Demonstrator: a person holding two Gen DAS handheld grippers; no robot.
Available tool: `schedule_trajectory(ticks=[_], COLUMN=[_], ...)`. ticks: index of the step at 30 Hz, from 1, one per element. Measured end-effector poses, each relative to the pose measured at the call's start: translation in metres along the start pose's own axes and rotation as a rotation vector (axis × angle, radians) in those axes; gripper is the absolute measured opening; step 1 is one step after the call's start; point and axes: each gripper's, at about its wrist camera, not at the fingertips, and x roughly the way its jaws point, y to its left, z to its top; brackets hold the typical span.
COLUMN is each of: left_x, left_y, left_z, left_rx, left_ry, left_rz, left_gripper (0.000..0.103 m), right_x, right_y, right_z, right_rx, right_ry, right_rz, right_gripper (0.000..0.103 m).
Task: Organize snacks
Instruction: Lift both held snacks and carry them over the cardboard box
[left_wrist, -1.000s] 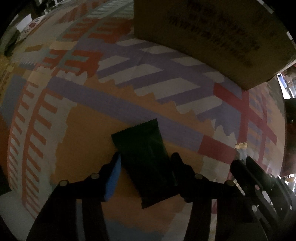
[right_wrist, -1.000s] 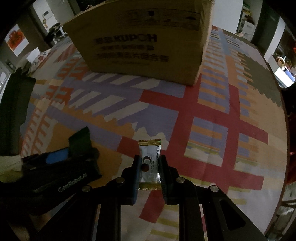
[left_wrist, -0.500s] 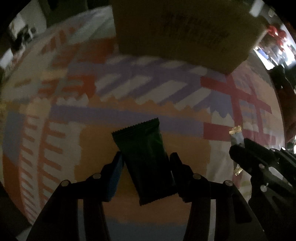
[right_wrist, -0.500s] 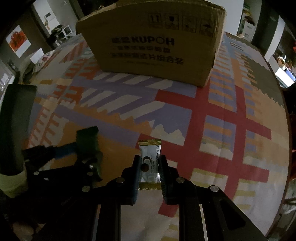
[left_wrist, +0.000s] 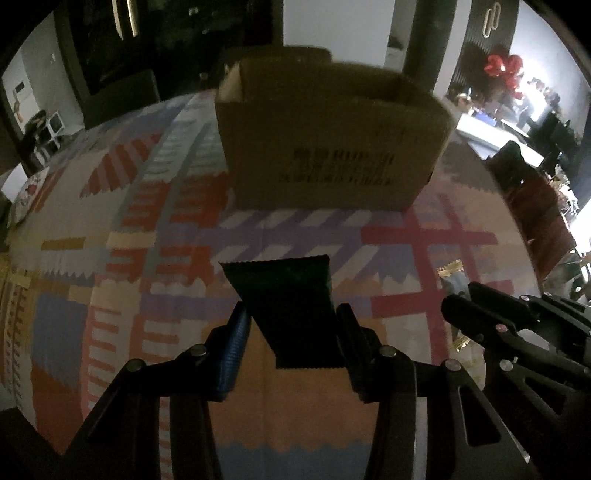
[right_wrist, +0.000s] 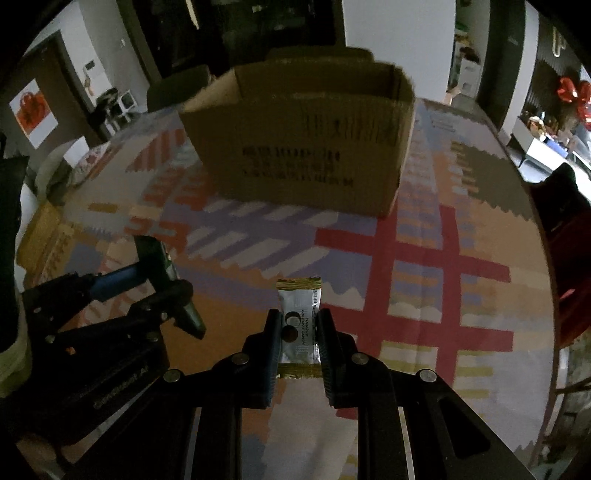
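My left gripper (left_wrist: 293, 325) grips a dark green snack packet (left_wrist: 291, 306) with zigzag ends, lifted above the patterned cloth; its jaws are still closing on it. My right gripper (right_wrist: 298, 328) is shut on a small silver packet with gold ends (right_wrist: 300, 325), also raised. An open cardboard box (left_wrist: 332, 136) with black print stands ahead of both grippers on the table (right_wrist: 306, 140). In the left wrist view the right gripper (left_wrist: 461, 306) shows at the right with its silver packet (left_wrist: 452, 277). In the right wrist view the left gripper (right_wrist: 162, 280) shows at the left holding the green packet (right_wrist: 151, 254).
A colourful patterned cloth (left_wrist: 147, 295) covers the table. A dark chair (left_wrist: 532, 206) stands at the right edge. A flat yellowish box (right_wrist: 40, 240) lies near the cloth's left edge. Dim room furniture fills the background.
Both grippers have risen with their packets off the cloth and tilted up, so the box's open top and the room behind now show. The left gripper rolled, squaring the green packet.
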Motion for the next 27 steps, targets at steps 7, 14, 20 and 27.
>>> schedule_trajectory(ticks=[7, 14, 20, 27], left_x=[-0.034, -0.057, -0.072, -0.079], left_y=[0.003, 0.006, 0.009, 0.012], left_z=[0.021, 0.046, 0.070, 0.104], left_rx=[0.033, 0.055, 0.075, 0.095], left_ry=[-0.107, -0.205, -0.291, -0.365], left_rz=[-0.016, -0.027, -0.020, -0.004], left_gripper=[0.046, 0.046, 0.046, 0.046], right_x=[-0.024, -0.046, -0.060, -0.065], right_y=[0.004, 0.008, 0.011, 0.009], right_z=[0.017, 0.037, 0.058, 0.095], right_rx=[0.025, 0.038, 0.032, 0.020], right_ry=[-0.088, -0.176, -0.253, -0.322], right_rz=[-0.027, -0.047, -0.058, -0.092], right_gripper=[0.021, 0.021, 0.021, 0.021])
